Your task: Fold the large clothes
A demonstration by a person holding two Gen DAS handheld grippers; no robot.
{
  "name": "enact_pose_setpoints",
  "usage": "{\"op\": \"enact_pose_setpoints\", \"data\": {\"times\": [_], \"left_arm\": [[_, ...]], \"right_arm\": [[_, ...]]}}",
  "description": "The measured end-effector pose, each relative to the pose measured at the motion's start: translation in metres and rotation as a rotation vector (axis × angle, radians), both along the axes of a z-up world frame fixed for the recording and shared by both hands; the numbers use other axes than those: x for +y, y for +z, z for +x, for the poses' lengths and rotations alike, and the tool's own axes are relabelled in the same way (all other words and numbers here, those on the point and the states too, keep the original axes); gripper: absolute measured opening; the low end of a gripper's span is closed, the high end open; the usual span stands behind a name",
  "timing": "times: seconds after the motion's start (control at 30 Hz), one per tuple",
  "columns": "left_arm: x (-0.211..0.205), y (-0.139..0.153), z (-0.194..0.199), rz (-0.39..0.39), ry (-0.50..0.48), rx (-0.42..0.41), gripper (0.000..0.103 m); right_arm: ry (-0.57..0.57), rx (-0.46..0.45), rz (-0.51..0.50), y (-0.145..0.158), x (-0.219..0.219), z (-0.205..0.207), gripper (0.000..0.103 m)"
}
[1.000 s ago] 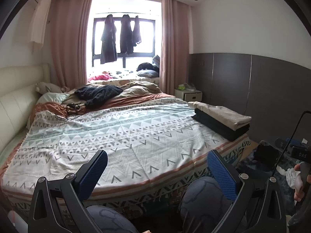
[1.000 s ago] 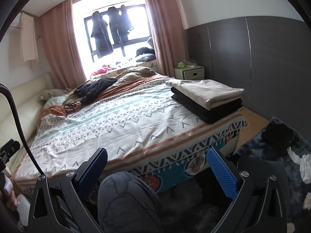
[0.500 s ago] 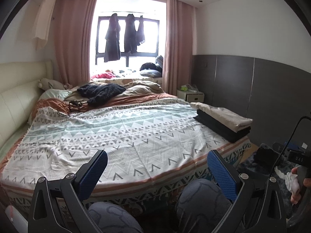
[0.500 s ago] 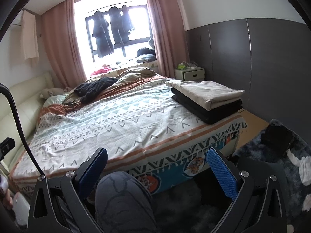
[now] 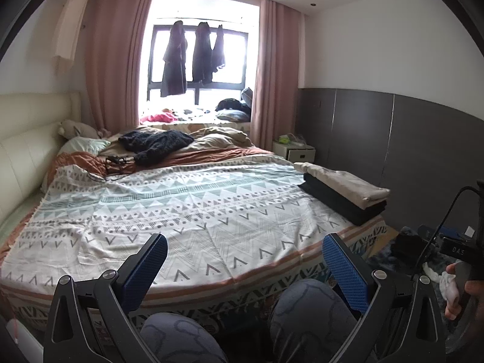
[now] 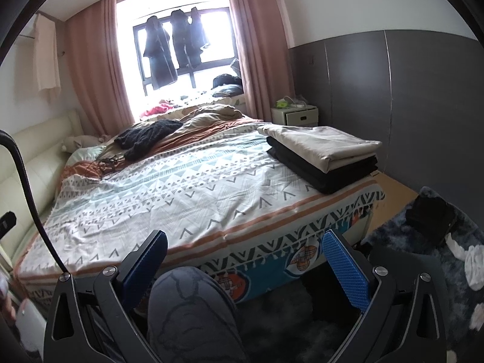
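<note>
1. Left wrist view: we hold the left claw [image 5: 242,260] with its blue pads spread wide and nothing between them, low in front of the bed [image 5: 193,211].
2. Right wrist view: our right claw [image 6: 243,257] is likewise spread wide and empty, also low at the foot of the bed [image 6: 196,187].
3. Our knees [image 5: 308,311], in grey patterned trousers, show below the claws, close to the foot of the bed.
4. A folded stack [image 6: 323,154] lies at the bed's right corner nearest us: a beige cloth [image 6: 326,142] on top of a black one [image 6: 326,175].
5. A dark knit garment [image 5: 154,145] lies unfolded at the far end of the bed, beside a crumpled beige quilt [image 5: 217,139].
6. A patterned spread [image 5: 181,205] covers the middle of the bed, and nothing lies on that part.
7. Beyond the bed, dark coats [image 5: 193,57] hang in the window.
8. Right of the bed, on the floor, a dark rug [image 6: 423,257] carries a black bag [image 6: 429,214].
</note>
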State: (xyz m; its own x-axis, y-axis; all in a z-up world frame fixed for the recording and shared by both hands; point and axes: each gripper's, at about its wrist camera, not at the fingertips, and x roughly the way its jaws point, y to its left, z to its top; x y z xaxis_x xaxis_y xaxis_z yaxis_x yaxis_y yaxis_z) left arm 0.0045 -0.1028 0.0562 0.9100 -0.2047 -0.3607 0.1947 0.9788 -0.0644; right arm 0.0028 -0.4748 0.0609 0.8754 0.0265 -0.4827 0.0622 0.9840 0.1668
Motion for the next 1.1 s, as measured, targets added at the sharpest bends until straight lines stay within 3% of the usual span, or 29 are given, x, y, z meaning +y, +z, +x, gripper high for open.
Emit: {"op": "enact_pose_setpoints", "data": {"times": [1.1], "left_arm": [[0.000, 0.003, -0.015, -0.002, 0.024, -0.009, 0.102]], "right_arm": [[-0.001, 0.008, -0.008, -0.004, 0.006, -0.004, 0.103]]}}
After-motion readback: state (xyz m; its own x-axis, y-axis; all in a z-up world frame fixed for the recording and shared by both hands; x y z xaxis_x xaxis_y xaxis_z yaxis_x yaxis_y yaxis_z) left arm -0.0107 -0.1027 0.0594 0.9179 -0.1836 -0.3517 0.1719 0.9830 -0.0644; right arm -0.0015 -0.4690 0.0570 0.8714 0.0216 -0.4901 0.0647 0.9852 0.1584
